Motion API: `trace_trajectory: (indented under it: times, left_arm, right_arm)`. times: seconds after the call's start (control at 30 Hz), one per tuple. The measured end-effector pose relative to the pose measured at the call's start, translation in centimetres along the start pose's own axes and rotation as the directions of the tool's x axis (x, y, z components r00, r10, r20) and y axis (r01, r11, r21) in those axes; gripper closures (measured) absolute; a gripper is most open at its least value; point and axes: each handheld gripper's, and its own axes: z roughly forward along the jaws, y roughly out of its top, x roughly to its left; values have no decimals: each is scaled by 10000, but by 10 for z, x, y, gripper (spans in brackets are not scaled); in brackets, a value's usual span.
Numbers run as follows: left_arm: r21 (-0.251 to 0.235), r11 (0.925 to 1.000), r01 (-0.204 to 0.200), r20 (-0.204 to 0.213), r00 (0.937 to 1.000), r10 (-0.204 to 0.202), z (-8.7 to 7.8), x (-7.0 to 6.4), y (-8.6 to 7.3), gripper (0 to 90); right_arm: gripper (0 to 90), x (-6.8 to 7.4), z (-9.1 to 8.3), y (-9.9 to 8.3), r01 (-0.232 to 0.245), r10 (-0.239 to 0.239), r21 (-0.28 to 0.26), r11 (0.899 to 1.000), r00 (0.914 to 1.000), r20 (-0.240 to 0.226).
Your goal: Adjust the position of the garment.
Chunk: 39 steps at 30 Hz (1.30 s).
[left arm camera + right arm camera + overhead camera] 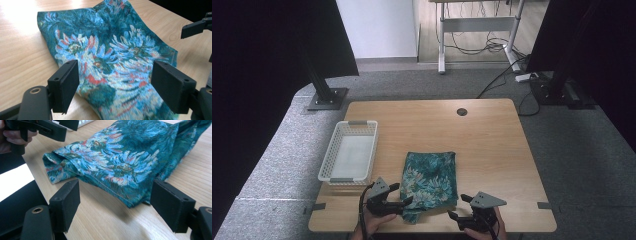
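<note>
A folded teal floral cloth lies on the table near the middle of its near edge, one corner bunched and slightly lifted toward that edge. The left gripper sits at the cloth's near-left corner with its jaws spread wide; in the left gripper view the cloth lies between and beyond them, not pinched. The right gripper hovers just beside the cloth's near-right corner, jaws equally wide and holding nothing. A white perforated basket stands by the table's left edge.
</note>
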Motion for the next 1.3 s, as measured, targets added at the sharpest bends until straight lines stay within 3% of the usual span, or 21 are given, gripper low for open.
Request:
trace_trajectory:
  times: [0.47, 0.73, 0.97, 1.3]
  left_arm:
    - [624, 9972, -416, -109, 9990, 423, 23, -2, 2, 215]
    - [697, 9969, -374, 22, 9993, 374, 30, 1, 3, 215]
    - [1063, 9935, -399, 155, 9991, 385, 36, 4, -1, 219]
    - [1205, 9922, -321, 161, 9994, 304, 37, 5, -4, 224]
  right_arm:
    - [242, -3, 38, 15, -292, 287, 346, 9990, 9995, 147]
    - [243, -7, 59, 18, -425, 389, 791, 9960, 9982, 459]
    - [261, -12, 67, 16, -505, 437, 1205, 9914, 9973, 585]
    - [294, -11, 69, 16, -525, 366, 1497, 9873, 9936, 1070]
